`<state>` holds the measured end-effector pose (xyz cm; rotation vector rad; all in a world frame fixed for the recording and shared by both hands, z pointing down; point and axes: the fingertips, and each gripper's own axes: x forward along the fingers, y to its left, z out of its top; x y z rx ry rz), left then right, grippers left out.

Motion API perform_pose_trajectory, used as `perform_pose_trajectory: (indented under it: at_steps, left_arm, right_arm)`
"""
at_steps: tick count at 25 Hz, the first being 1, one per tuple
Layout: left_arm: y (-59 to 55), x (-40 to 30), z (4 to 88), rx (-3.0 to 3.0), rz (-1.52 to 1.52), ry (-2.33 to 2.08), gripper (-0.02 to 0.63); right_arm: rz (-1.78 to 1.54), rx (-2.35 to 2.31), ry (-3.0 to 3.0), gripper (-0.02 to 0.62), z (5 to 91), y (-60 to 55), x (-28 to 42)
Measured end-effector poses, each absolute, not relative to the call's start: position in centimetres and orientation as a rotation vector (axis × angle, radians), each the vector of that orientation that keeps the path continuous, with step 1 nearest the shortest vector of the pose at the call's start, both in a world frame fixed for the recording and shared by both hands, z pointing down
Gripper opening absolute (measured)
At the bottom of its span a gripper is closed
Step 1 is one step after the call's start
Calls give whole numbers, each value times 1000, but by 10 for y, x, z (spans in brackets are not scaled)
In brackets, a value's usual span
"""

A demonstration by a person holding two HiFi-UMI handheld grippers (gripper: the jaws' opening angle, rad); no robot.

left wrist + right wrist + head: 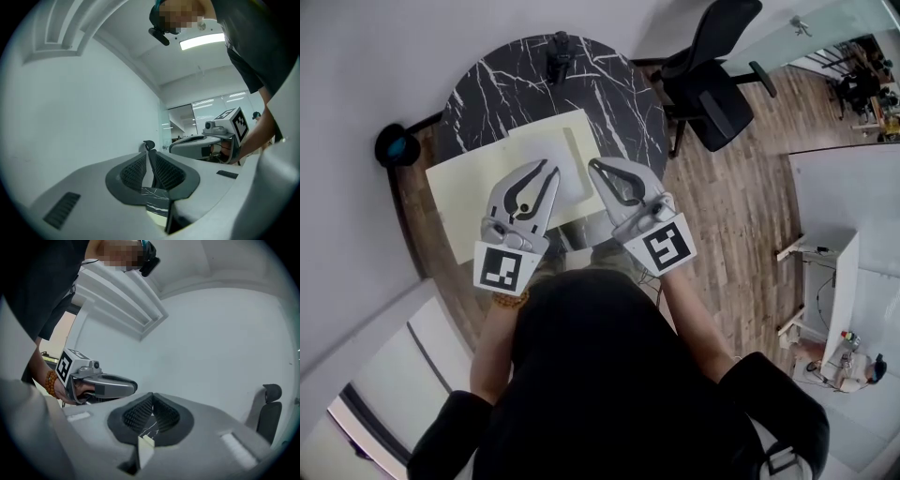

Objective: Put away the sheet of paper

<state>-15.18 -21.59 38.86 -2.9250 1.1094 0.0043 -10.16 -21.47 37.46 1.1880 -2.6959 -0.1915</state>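
Observation:
Pale yellow sheets of paper lie overlapping on the round black marble table, with a whiter sheet on top near the front edge. My left gripper hovers over the sheets; its jaws are almost together with a thin slit and nothing between them. My right gripper hangs beside it over the white sheet, shut and empty. In the left gripper view, marble and a strip of pale paper show below the jaws. The right gripper view shows a pale paper edge under its closed tips.
A black office chair stands on the wood floor right of the table. A small dark object sits at the table's far edge. A black round thing lies by the wall at left. A white desk is far right.

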Motion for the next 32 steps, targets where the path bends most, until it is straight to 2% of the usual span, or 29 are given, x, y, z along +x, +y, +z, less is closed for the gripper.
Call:
perform_pose_trajectory:
  at_steps: [17,32]
  left_arm:
    - [-191,-124,393,-3003,-58,1002,40]
    - [-187,-142,399,-2997,-53,1091,35]
  right_arm:
    - [-155,1338,-2665,-2,369,-205,-66]
    - [-179,1258,-2691,-2,373,-202,-85]
